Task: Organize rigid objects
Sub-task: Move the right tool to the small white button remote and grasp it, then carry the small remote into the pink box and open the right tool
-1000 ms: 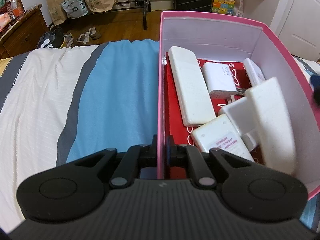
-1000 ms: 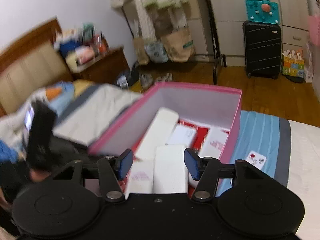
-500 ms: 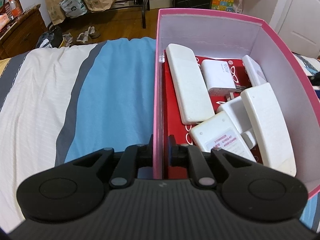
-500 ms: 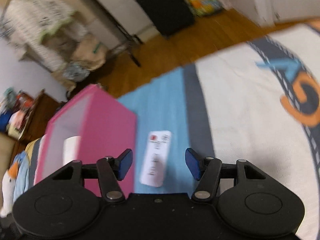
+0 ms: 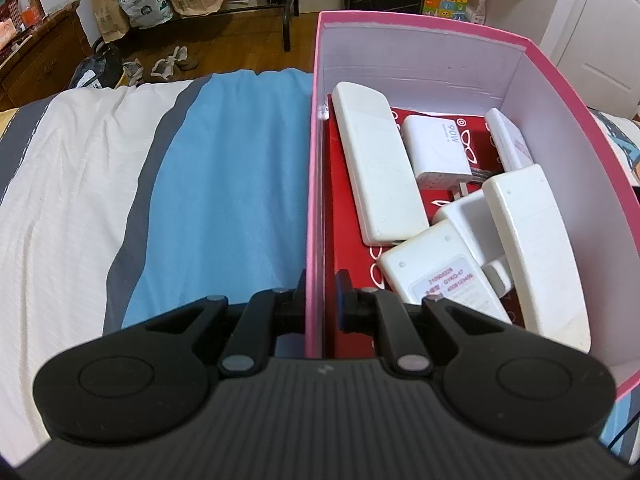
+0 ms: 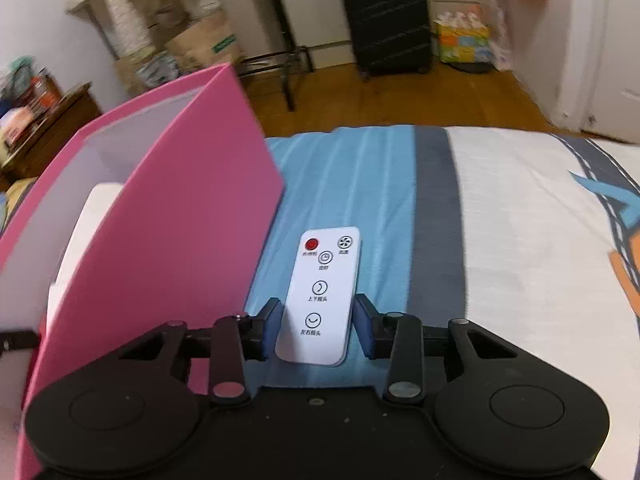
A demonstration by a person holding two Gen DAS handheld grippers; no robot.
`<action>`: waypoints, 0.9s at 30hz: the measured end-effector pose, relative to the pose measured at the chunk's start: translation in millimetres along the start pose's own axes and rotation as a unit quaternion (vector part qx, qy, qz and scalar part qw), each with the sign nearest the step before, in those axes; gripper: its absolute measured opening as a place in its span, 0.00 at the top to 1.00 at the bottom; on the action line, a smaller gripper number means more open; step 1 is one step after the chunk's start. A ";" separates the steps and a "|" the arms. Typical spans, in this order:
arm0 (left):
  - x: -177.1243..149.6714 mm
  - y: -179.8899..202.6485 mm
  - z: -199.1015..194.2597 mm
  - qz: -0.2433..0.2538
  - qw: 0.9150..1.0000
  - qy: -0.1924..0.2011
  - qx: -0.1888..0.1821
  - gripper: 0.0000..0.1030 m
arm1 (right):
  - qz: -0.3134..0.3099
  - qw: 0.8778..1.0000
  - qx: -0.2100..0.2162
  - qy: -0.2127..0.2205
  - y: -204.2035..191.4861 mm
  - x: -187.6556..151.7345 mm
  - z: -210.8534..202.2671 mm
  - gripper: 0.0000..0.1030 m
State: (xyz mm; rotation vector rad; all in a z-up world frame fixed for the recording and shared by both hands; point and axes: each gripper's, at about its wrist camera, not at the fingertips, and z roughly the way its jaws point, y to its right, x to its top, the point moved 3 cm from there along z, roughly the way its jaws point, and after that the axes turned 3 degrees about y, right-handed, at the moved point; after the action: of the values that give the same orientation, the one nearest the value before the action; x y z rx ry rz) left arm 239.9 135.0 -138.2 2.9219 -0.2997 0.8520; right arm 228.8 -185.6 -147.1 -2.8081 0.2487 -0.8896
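Left wrist view: left hand-held gripper (image 5: 322,300) clamped on the near wall of the pink box (image 5: 314,184), one finger outside, one inside. Only this view shows the box contents: white remotes and a 90W charger (image 5: 436,152) toward 1 o'clock. Right wrist view: right hand-held gripper (image 6: 316,328) closing around a white fan remote (image 6: 322,292) lying on the bed's blue stripe (image 6: 360,184), pads not yet touching; the box stands at 10 o'clock.

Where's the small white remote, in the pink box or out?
Out. The remote lies face-up on the blue bedspread beside the pink box.
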 end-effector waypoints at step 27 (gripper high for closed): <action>0.4 -3.8 -5.2 -0.005 1.000 0.008 -0.004 0.92 | 0.065 0.986 0.132 0.075 -24.2 35.0 -110.2 0.92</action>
State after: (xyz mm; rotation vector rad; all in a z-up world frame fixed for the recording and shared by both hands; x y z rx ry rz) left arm 238.3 139.4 -133.6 2.9062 -0.2867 0.8694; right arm 195.3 -183.4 -33.9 -2.4565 0.3059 -1.0222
